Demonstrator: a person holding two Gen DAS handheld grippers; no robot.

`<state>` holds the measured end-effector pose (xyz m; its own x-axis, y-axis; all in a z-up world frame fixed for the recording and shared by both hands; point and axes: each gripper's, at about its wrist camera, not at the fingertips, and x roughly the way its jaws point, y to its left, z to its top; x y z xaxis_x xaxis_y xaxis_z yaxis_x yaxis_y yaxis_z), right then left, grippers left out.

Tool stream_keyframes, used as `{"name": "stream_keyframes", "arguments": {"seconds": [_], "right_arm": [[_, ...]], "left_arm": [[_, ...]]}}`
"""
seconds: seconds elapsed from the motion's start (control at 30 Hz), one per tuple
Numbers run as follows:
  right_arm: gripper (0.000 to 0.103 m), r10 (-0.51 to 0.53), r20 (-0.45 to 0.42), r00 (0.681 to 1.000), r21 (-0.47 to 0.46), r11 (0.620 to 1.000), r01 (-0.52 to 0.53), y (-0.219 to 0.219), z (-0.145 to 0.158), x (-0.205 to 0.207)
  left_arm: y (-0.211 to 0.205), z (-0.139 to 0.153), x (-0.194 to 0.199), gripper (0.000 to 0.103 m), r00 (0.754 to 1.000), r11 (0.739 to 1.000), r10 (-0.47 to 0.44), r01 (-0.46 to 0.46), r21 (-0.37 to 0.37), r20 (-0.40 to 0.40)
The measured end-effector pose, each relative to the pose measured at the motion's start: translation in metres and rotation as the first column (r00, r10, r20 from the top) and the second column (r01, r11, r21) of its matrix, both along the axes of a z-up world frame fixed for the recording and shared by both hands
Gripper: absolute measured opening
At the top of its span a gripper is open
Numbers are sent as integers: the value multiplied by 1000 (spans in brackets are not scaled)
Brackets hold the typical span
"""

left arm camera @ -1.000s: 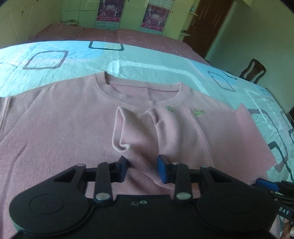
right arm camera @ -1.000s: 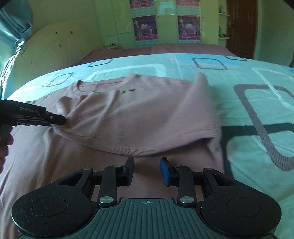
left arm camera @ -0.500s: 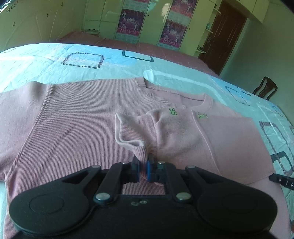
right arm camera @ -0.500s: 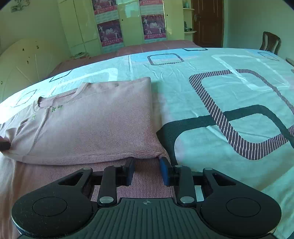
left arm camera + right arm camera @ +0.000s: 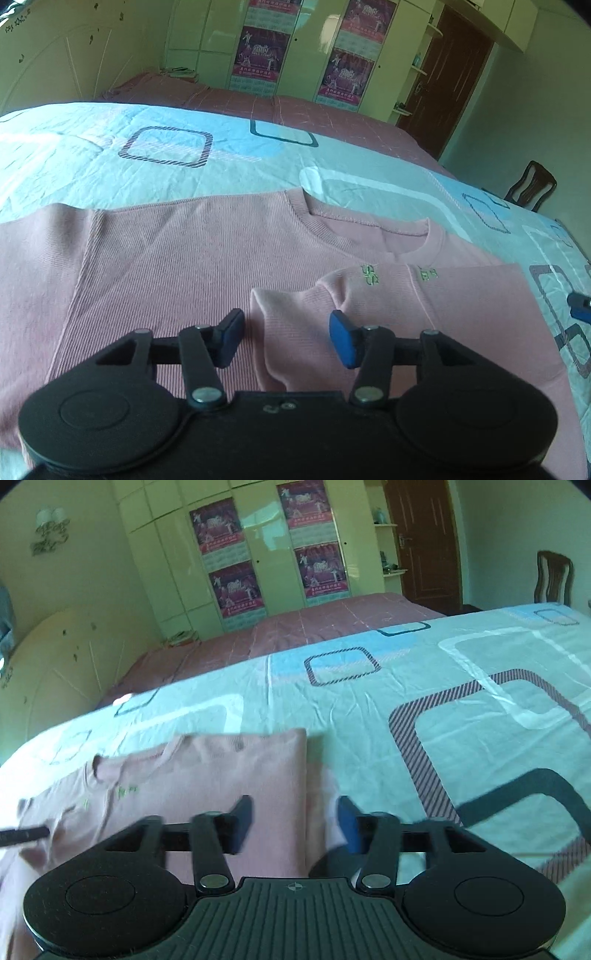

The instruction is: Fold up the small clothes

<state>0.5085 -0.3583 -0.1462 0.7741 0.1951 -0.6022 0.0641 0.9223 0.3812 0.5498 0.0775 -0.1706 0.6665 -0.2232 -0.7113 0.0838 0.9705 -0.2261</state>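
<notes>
My left tongs [image 5: 286, 341] were opening over the pink sweater [image 5: 184, 266], their pads apart and pressing nothing, the folded-in sleeve cuff [image 5: 280, 314] lying loose between them; my right tongs [image 5: 295, 821] were opening too, clear of the cloth, with the sweater's folded right edge [image 5: 301, 775] running between their pads; the sweater lay flat on the bed's patterned sheet [image 5: 461, 701], spreading ahead and left of both tongs, neckline [image 5: 369, 236] farthest from me.

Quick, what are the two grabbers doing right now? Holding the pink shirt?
Left gripper: opening, pink shirt sleeve between its jaws, not pinched.
Right gripper: opening, shirt's folded edge between its jaws, not gripped.
</notes>
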Motion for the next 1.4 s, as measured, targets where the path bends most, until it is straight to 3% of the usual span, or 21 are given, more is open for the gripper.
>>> {"name": "stream_keyframes", "arguments": {"seconds": [0.1,0.17,0.23,0.27,0.3,0.37,0.43,0.53,0.6,0.7,0.8,0.83,0.87,0.9,0.93,1.0,1.03,1.07,1.13,1.27,1.4], "right_arm": [[66,-14,-57,998,100,995,20,-12,-19,45],[33,-11,-108,994,126,992,25,-15,-33,67],[27,2,-126,992,136,991,15,-15,-41,79],[11,21,-118,993,120,993,-6,-13,-41,80],[6,43,-113,993,61,997,-36,-7,-40,82],[6,50,-126,991,-91,994,-61,4,-44,83],[6,38,-131,991,-94,994,-51,3,-45,85],[6,27,-127,992,-178,983,-50,9,-37,84],[6,28,-90,996,-209,977,-47,17,-25,75],[7,177,-43,983,-202,962,-182,55,-12,65],[9,326,-59,944,-218,918,-331,105,-19,62],[24,342,-66,937,-230,909,-348,115,-23,62],[50,336,-64,940,-255,905,-341,120,-25,63],[61,309,-62,949,-290,904,-314,119,-28,64],[63,265,-74,962,-315,908,-274,112,-30,67],[49,167,-118,979,-292,936,-195,81,-37,74],[29,157,-124,980,-250,951,-184,64,-38,77],[19,162,-132,978,-237,953,-189,54,-37,77],[16,169,-142,975,-282,938,-203,51,-33,76],[16,163,-160,974,-251,947,-200,48,-27,71],[16,190,-152,970,-240,945,-223,49,-18,34]], "left_arm": [[-3,-6,9,46,1000,1000,-1,1,14,-11],[-6,-8,9,39,1000,1000,-4,4,31,0],[-7,-9,9,16,1000,1000,-7,7,28,16],[-5,-7,7,5,999,1000,2,-2,6,38],[-4,-6,2,5,997,1000,17,-18,3,70],[-3,-12,0,5,997,999,36,-38,24,73],[-1,-17,0,8,996,999,41,-42,17,83],[0,-8,1,29,994,994,73,-79,70,85],[-6,7,-6,46,986,983,86,-108,151,145],[-33,20,-10,57,985,993,-18,-3,121,171],[-80,13,-4,62,978,978,-158,135,162,140],[-90,9,-1,62,977,973,-175,152,176,123],[-93,3,4,63,979,970,-175,154,187,105],[-92,-1,9,59,984,970,-158,139,198,82],[-85,-4,11,56,985,972,-157,141,190,69],[-71,-7,9,55,986,970,-145,126,207,79],[-68,-8,7,56,987,966,-144,123,229,76],[-65,-8,5,56,987,962,-143,121,243,74],[-65,-6,1,56,987,964,-143,123,234,71],[-79,4,-12,57,986,963,-145,121,239,83],[-80,10,-34,57,987,972,-138,118,203,84]]}}
